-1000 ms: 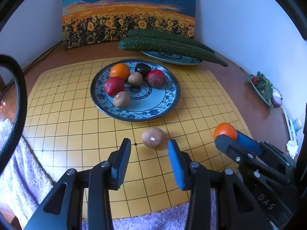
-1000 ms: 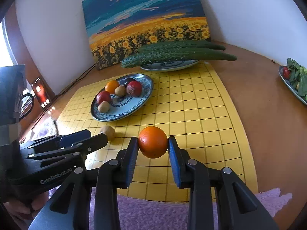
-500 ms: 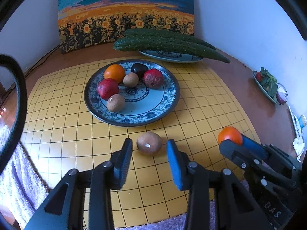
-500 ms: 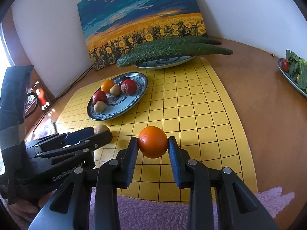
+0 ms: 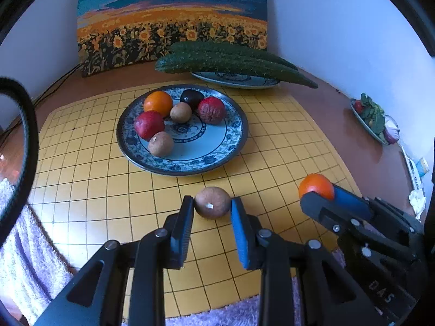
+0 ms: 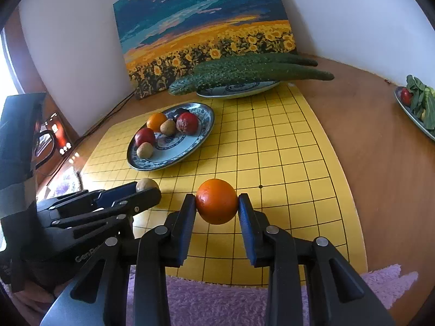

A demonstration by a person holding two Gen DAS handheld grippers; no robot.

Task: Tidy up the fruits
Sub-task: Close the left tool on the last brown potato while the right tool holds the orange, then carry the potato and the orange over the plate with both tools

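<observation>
- Brown kiwi (image 5: 212, 202), white speck on its skin, sits on the yellow grid mat (image 5: 81, 190) at lower centre, between the left gripper's (image 5: 212, 212) parted fingers.
- Right gripper (image 6: 217, 208) clamps a glossy orange (image 6: 216, 201).
- Plate (image 5: 231, 146) at centre frame holds six fruits.

The left tongs (image 5: 212, 212) are black plastic: two angular arms with triangular cut-outs, each joined by round silver rivets. Their fingers (image 5: 182, 233) are flat slabs, the one at 9 o'clock ribbed black, the one at 3 o'clock faced in blue. White lettering "GenRobot" runs along the body in the right wrist view. The right tongs (image 6: 217, 209) share the same build, black arms, silver rivets, dark blue pads; "DAS" is printed on their side at 4 o'clock in the left wrist view.
</observation>
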